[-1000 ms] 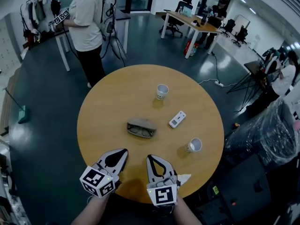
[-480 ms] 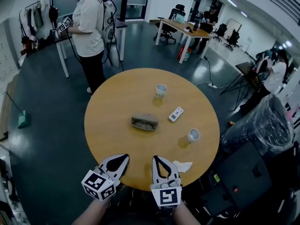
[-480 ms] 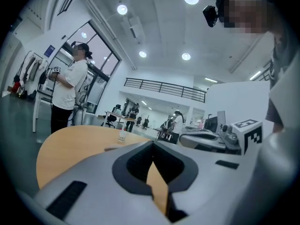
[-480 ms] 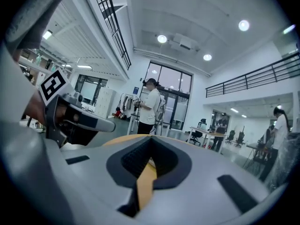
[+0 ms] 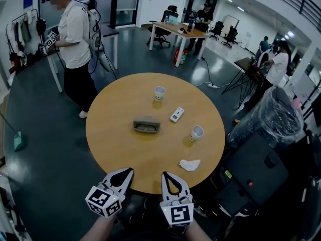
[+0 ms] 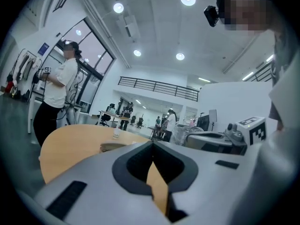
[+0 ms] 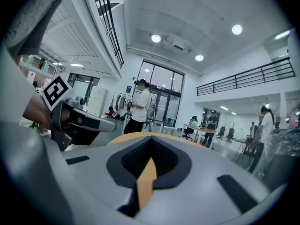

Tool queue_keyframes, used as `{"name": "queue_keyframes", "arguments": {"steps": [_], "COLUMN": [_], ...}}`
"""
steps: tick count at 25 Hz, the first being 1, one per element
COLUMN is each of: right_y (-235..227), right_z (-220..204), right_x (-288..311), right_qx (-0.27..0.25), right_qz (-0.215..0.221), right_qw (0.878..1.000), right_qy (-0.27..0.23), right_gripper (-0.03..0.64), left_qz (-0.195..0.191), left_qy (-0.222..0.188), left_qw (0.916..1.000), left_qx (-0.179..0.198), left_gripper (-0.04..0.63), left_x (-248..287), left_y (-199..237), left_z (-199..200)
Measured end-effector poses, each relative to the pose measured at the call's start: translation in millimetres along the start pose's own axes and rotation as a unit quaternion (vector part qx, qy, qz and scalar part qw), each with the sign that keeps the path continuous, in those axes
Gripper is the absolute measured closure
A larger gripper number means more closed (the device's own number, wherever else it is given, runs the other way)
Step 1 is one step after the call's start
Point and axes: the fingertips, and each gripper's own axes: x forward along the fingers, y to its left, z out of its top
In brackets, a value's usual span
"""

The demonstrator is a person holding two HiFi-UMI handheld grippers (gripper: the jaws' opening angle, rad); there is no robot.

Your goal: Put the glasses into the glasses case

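— Left gripper [image 5: 126,171]?
— We note its jaws pressed together, nothing between, at the table's [image 5: 108,134] near edge.
— Glasses case [image 5: 146,124]?
— Mid-table, well apart from both grippers. The glasses [image 5: 146,130] show dark at its near side; inside or against, we cannot tell.
— Right gripper [image 5: 167,175]?
— Likewise closed, empty.

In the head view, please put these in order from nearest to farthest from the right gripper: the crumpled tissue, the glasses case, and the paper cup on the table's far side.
Counting from the right gripper:
1. Crumpled tissue, just to its right, near the table's near edge.
2. Glasses case, mid-table, slightly to the left.
3. Paper cup, on the far side of the table.
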Motion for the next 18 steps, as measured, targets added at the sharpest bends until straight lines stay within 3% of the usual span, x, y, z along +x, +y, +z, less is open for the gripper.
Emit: {"name": "queue_keyframes", "arguments": {"steps": [5, 10, 18], "right_y": [-2, 2, -14], "right_z": [-2, -10, -11], "right_x": [-12, -25, -53], "right_qx": [0.016, 0.039, 0.046], "right_qz": [-0.015, -0.009, 0.0], "right_qw": [1.0, 0.999, 0.999], "right_qy": [-0.003, 0.003, -0.013], "right_gripper": [0.63, 0.63, 0.63], "left_qz": [-0.001, 0.001, 0.036], "left_qy": [0.0, 0.006, 0.005], "left_qw": [0.9997, 0.9996, 0.9991], "left_qx": [0.026, 0.028, 0.023], "left_gripper": [0.589, 0.589, 0.589], "left_x": [-6, -14, -19], "left_y": [-6, -17, -33], "left_z": [-2, -11, -17]}}
